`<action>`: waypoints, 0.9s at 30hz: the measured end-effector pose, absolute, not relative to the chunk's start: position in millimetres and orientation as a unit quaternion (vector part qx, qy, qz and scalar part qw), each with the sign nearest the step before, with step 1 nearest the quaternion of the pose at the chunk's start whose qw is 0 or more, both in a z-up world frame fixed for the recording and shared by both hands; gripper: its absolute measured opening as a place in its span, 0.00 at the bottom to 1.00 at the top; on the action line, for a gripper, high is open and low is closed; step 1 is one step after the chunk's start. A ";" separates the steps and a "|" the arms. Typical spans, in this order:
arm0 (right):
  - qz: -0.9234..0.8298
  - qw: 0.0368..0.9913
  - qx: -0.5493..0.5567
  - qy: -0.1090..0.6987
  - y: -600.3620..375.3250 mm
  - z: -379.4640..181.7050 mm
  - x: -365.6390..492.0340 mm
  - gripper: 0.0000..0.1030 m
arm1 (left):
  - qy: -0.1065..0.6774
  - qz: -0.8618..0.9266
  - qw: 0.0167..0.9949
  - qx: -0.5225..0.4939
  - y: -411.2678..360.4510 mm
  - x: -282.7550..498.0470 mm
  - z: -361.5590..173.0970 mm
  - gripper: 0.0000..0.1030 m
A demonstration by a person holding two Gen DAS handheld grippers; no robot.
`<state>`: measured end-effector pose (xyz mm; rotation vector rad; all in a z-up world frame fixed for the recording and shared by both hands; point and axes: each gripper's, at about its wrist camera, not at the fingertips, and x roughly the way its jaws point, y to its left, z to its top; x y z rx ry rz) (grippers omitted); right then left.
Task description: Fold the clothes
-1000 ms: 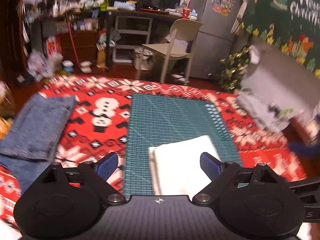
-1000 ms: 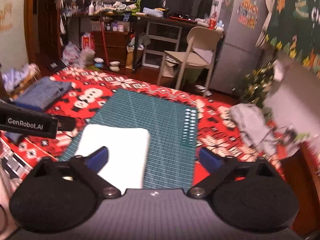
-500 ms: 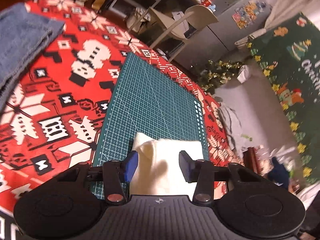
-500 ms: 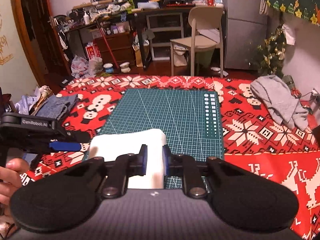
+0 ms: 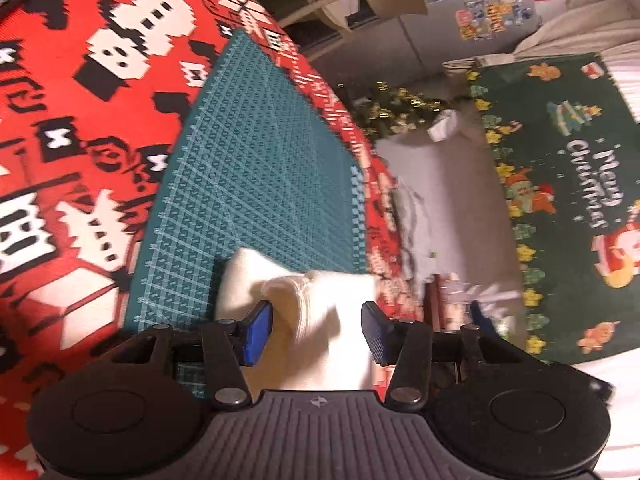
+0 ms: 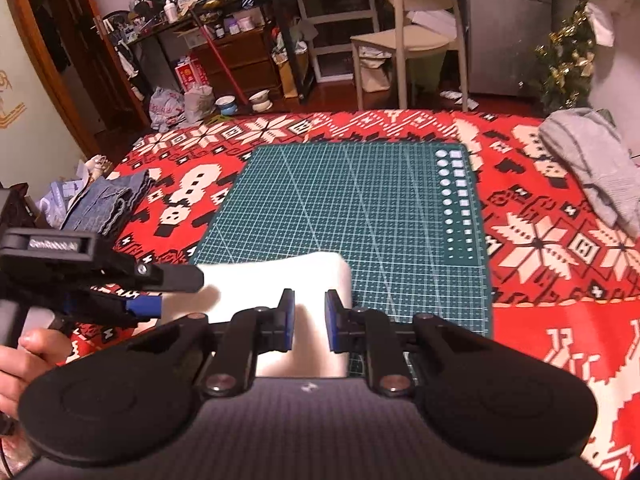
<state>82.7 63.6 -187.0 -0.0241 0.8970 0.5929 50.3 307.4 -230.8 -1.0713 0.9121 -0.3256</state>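
Jaws: right gripper (image 6: 310,322) has closed on the white cloth (image 6: 280,280); left gripper (image 5: 316,334), half-closed from wide, straddles a raised fold, pads apparently not pressing. Cloth lies folded at the green mat's (image 6: 360,208) near edge. Both grasps nearly set; lift seems next.

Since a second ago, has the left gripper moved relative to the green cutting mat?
Yes. The left gripper has dropped toward the green cutting mat and rolled, its jaws closing in around a raised fold of the white cloth.
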 end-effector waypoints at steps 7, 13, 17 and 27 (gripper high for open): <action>0.294 0.852 -0.011 0.433 70.4 -199.5 93.5 0.16 | 0.411 -0.139 0.755 -0.492 307.2 51.9 -231.0 0.31; 0.315 0.846 -0.017 0.429 76.0 -196.1 88.8 0.16 | 0.382 -0.076 0.850 -0.354 278.4 25.9 -181.3 0.10; 0.321 0.846 -0.029 0.425 85.4 -201.2 84.4 0.16 | 0.384 -0.035 0.886 -0.258 258.6 19.4 -174.1 0.09; 0.317 0.848 -0.047 0.421 96.0 -210.8 77.5 0.16 | 0.406 -0.007 0.883 -0.237 268.9 21.8 -193.1 0.09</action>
